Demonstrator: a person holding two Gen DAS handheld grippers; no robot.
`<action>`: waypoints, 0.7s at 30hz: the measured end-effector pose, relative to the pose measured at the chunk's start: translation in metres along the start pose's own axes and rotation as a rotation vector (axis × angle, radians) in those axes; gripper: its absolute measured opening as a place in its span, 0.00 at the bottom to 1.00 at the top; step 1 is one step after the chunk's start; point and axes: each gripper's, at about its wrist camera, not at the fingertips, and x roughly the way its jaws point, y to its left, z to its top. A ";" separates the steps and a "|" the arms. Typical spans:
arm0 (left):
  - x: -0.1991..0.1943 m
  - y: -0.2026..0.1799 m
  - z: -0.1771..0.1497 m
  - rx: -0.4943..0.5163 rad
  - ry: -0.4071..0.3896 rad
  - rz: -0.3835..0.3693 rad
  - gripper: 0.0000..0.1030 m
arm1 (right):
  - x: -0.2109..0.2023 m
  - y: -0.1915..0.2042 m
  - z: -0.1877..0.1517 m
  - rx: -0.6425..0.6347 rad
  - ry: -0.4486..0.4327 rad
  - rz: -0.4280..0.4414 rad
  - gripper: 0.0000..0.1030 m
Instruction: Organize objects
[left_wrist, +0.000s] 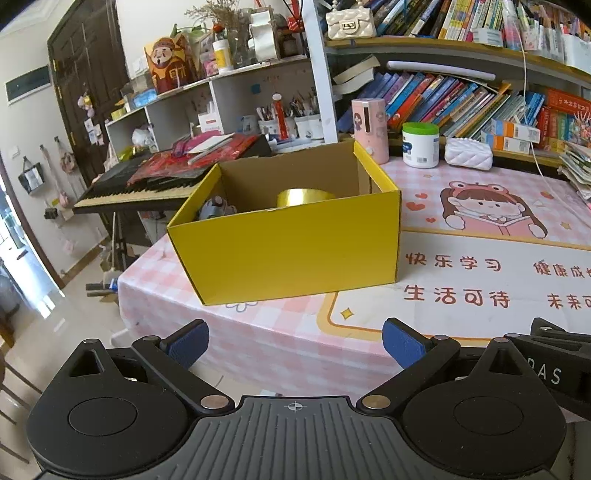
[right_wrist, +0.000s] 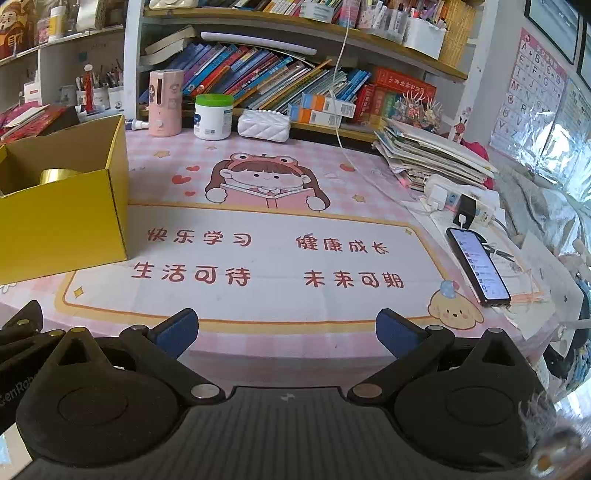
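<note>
A: Yellow box (left_wrist: 284, 236) on the table (left_wrist: 280, 332), left end of the pink mat. Inside: gold tape roll (left_wrist: 303, 197), grey toy (left_wrist: 216, 208) left of it.

B: Tools?

A: Left tool (left_wrist: 295, 343), right tool (right_wrist: 288, 332) both spread wide, empty, short of the box.

B: Handling?

A: Cardboard, probably light, walls flex; pinch a rim near a corner.

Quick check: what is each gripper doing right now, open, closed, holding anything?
Left gripper: open, holding nothing.
Right gripper: open, holding nothing.
</note>
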 end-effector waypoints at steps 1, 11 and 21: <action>0.001 -0.002 0.001 -0.001 0.001 0.001 0.98 | 0.000 0.000 0.000 0.000 0.000 0.000 1.00; 0.004 -0.009 0.004 -0.006 0.019 -0.009 0.98 | 0.005 -0.005 0.004 0.005 0.006 0.000 1.00; 0.003 -0.017 0.008 0.002 0.019 -0.022 0.98 | 0.009 -0.015 0.005 0.018 0.004 -0.007 1.00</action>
